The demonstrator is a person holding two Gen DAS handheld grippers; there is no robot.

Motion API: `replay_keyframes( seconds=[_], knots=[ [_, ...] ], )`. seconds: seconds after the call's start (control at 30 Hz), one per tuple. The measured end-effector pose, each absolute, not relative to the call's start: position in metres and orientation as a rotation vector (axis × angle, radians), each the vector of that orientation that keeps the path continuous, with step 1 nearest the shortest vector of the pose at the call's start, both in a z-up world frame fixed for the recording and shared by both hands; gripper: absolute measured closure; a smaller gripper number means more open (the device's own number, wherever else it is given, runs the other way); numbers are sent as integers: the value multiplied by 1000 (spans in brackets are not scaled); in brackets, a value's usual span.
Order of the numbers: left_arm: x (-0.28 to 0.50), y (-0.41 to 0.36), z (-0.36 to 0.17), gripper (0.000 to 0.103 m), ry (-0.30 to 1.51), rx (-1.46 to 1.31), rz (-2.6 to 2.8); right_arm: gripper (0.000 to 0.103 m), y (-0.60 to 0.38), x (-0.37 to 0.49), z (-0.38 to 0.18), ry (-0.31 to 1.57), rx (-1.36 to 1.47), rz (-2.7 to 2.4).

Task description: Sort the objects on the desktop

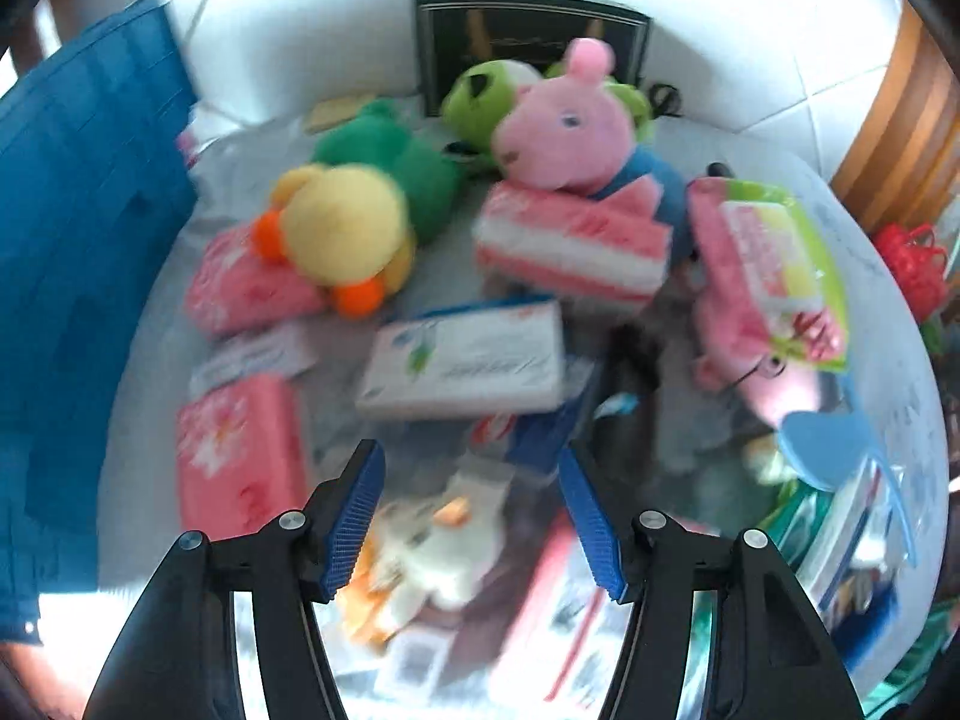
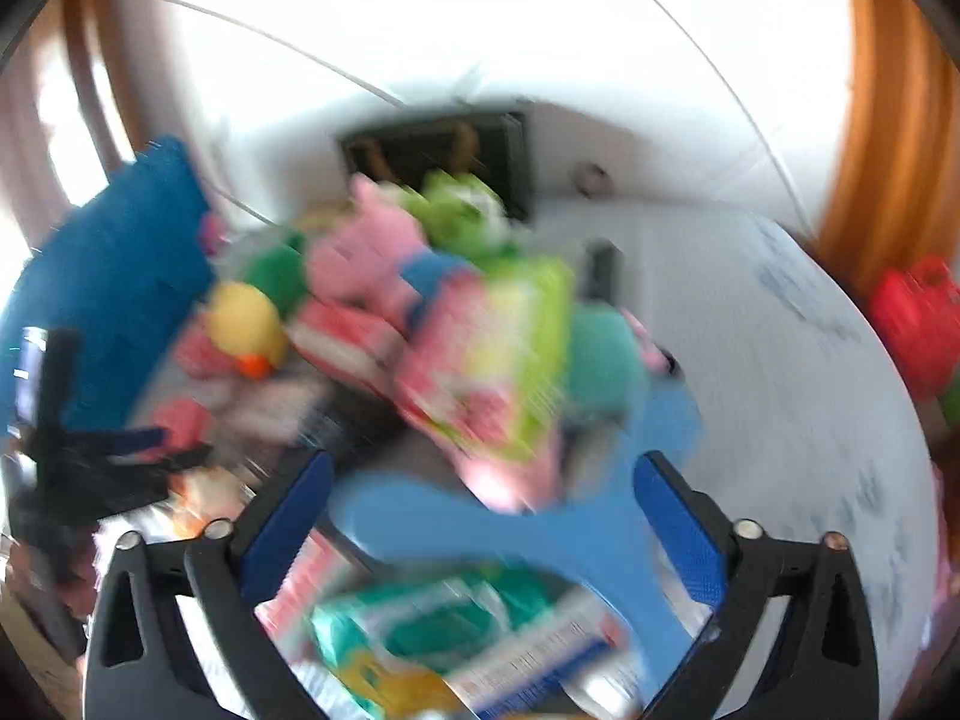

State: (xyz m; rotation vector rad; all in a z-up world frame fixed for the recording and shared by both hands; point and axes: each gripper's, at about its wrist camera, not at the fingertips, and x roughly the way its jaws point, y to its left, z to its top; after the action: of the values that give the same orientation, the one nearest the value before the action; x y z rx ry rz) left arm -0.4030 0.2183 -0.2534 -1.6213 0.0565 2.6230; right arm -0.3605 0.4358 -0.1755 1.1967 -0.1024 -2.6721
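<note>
Both the left gripper (image 1: 471, 516) and right gripper (image 2: 483, 531) hang with jaws apart and empty over the cluttered table (image 1: 864, 276), where a pink pig plush (image 1: 564, 123) sits far behind tissue packs (image 1: 240, 456).

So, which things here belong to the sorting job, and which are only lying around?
For sorting: pink pig plush, yellow duck plush, white tissue pack, pink tissue pack, light blue hanger.

Lying around: blue bin, dark framed picture, red basket.

Pink pig plush (image 1: 564, 126) atop striped pack (image 1: 570, 240).
</note>
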Motion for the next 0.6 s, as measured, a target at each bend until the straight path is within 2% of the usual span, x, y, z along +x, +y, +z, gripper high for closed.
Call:
replay_keyframes(
  seconds=[0.03, 0.07, 0.1, 0.17, 0.3, 0.33, 0.37, 0.4, 0.5, 0.6],
  knots=[
    [-407, 227, -258, 42, 66, -1642, 2606, 46, 429, -373, -181, -105, 1206, -2636],
    [-412, 236, -263, 43, 76, -1664, 2588, 61, 426, -384, -189, -114, 1226, -2603],
    [-419, 238, -270, 45, 79, -1689, 2578, 65, 417, -397, -205, -141, 1282, -2537],
    [-436, 240, -285, 55, 84, -1737, 2564, 66, 406, -408, -231, -210, 1333, -2431],
    [-473, 238, -303, 56, 78, -1802, 2540, 67, 388, -432, -284, -226, 1490, -2288],
    [-481, 239, -305, 56, 86, -1798, 2545, 81, 392, -438, -295, -222, 1523, -2284],
    [-489, 240, -307, 56, 94, -1795, 2550, 99, 399, -447, -299, -245, 1527, -2309],
    [-499, 241, -308, 56, 100, -1793, 2562, 103, 405, -453, -298, -245, 1515, -2347],
    [-523, 236, -315, 56, 102, -1834, 2655, 103, 423, -468, -289, -198, 1481, -2509],
    [-527, 232, -316, 41, 58, -1852, 2642, 103, 446, -483, -278, -112, 1481, -2712]
  ],
)
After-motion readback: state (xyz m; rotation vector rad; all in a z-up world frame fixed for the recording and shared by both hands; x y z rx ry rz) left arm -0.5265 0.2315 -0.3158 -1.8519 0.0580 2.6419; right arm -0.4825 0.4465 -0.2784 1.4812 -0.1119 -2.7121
